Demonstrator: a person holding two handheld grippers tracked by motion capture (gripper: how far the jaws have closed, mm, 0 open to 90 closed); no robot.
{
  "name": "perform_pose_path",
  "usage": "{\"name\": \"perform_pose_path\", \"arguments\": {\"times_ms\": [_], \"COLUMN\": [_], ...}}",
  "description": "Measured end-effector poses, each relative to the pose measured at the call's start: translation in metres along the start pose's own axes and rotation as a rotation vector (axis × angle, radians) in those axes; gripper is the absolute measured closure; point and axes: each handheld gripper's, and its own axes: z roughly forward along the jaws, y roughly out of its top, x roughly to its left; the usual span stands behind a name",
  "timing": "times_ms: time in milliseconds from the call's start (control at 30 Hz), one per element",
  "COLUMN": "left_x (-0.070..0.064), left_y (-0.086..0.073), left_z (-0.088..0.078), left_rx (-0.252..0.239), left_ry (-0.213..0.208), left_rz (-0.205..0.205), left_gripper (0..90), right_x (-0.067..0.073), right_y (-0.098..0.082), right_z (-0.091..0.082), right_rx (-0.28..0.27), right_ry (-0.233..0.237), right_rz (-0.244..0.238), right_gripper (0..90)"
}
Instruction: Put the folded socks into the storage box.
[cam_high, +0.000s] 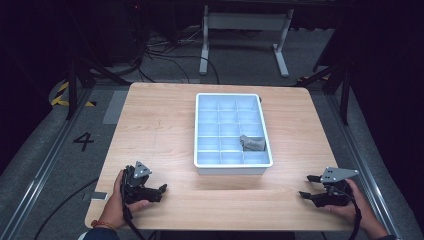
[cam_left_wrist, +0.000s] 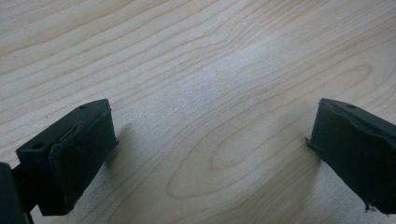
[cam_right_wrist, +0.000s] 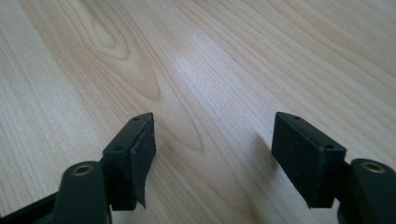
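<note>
A white tray (cam_high: 233, 170) split into several small compartments stands at the middle of the wooden table (cam_high: 165, 125). One grey crumpled object (cam_high: 251, 143) lies in a compartment on the tray's right side. My left gripper (cam_high: 161, 190) rests low at the table's front left, held by a hand, pointing right. Its jaws stand wide apart over bare wood in the left gripper view (cam_left_wrist: 210, 140). At the front right, my right gripper (cam_high: 306, 186) points left, open. In the right gripper view (cam_right_wrist: 212, 144) there is nothing between its pads.
The tray sits between the two grippers and farther back. Bare wood stretches along the table's front edge and to the tray's left. Beyond the table are a dark floor with cables, a white desk frame (cam_high: 245, 45) and black stands.
</note>
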Motion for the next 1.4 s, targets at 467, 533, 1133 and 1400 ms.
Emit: {"name": "perform_pose_path", "arguments": {"times_ms": [467, 533, 1133, 1400], "left_x": [0.000, 0.000, -0.001, -0.001], "left_y": [0.000, 0.000, 0.000, 0.000], "left_z": [0.001, 0.001, 0.001, 0.001], "left_rx": [-0.003, -0.003, -0.002, -0.002], "left_ry": [0.000, 0.001, 0.005, 0.005], "left_rz": [-0.003, -0.001, -0.009, -0.009], "left_gripper": [0.5, 0.5, 0.5, 0.4], "right_x": [0.002, 0.002, 0.001, 0.001], "right_y": [-0.016, -0.016, -0.016, -0.017], "right_z": [0.000, 0.000, 0.000, -0.001], "right_rx": [-0.100, -0.100, -0.094, -0.094], "right_ry": [-0.029, -0.029, -0.039, -0.043], "right_rz": [0.075, 0.075, 0.086, 0.091], "right_gripper": [26.0, 26.0, 22.6, 22.5]}}
